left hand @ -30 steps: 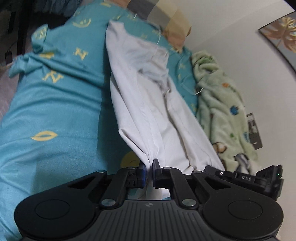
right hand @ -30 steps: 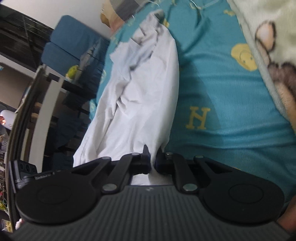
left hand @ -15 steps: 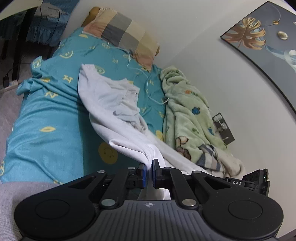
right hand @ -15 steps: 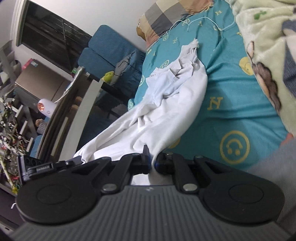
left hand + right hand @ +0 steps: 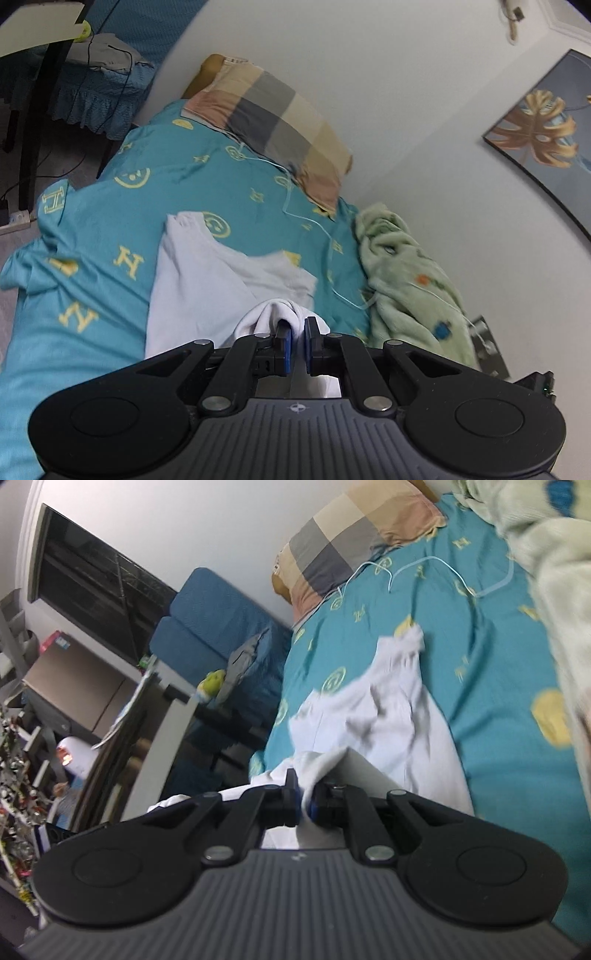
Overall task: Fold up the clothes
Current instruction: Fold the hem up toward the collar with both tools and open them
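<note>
The left gripper pinches a bunched fold of the white shirt at lower centre; the right gripper likewise clamps white cloth. From both, the shirt runs up the frame across the teal bedsheet toward the checked pillow

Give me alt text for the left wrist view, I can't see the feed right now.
The left gripper is shut on a bunched edge of the white garment, the rest trailing over the teal bedsheet. Beyond lie a checked pillow against the wall and a green fleece blanket at right.
</note>
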Motion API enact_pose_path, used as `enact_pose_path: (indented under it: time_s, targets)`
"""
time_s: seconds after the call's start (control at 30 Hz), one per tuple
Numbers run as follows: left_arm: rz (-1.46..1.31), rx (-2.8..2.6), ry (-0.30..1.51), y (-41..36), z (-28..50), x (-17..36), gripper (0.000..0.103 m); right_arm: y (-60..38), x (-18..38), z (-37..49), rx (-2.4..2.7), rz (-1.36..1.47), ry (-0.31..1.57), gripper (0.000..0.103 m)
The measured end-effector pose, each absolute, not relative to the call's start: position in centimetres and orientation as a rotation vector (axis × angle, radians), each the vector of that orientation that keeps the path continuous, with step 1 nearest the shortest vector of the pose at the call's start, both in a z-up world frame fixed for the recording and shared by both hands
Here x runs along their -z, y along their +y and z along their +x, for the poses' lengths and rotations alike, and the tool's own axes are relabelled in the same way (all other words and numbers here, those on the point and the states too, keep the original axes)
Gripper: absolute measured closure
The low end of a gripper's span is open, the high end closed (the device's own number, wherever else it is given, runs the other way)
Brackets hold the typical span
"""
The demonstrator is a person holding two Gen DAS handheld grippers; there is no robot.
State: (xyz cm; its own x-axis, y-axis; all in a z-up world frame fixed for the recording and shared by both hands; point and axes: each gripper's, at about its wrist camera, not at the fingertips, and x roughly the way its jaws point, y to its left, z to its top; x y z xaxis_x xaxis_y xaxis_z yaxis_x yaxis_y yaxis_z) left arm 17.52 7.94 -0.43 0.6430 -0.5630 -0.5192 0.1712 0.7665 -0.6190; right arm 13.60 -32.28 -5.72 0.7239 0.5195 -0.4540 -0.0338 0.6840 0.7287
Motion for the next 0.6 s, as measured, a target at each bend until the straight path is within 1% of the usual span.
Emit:
enact_pose_path:
  time_s: [0.13, 0.27, 0.43, 0.5, 0.6]
  targets:
    - [-0.543, 0.411, 0.772, 7.4, 24.5, 4.5, 0.095, -32.0, 9.2, 19.4, -0.309, 0.719, 0.708, 0.094]
    - [-0.507, 0.362, 0.793, 6.8, 29.7, 9.6, 0.095, -31.8, 13.2, 23.9, -0.285, 0.672, 0.725, 0.094]
    - [-0.446, 0.334, 0.884, 5.8, 32.4, 15.4, 0.094, -31.6, 18.2, 28.4, -0.247, 0.625, 0.766, 0.094]
    - [-0.433, 0.328, 0.899, 5.7, 32.8, 16.5, 0.092, -31.5, 19.5, 29.1, -0.233, 0.630, 0.789, 0.094]
    - [-0.444, 0.318, 0.913, 5.9, 32.8, 16.7, 0.086, -31.2, 19.9, 29.5, -0.224, 0.634, 0.796, 0.093]
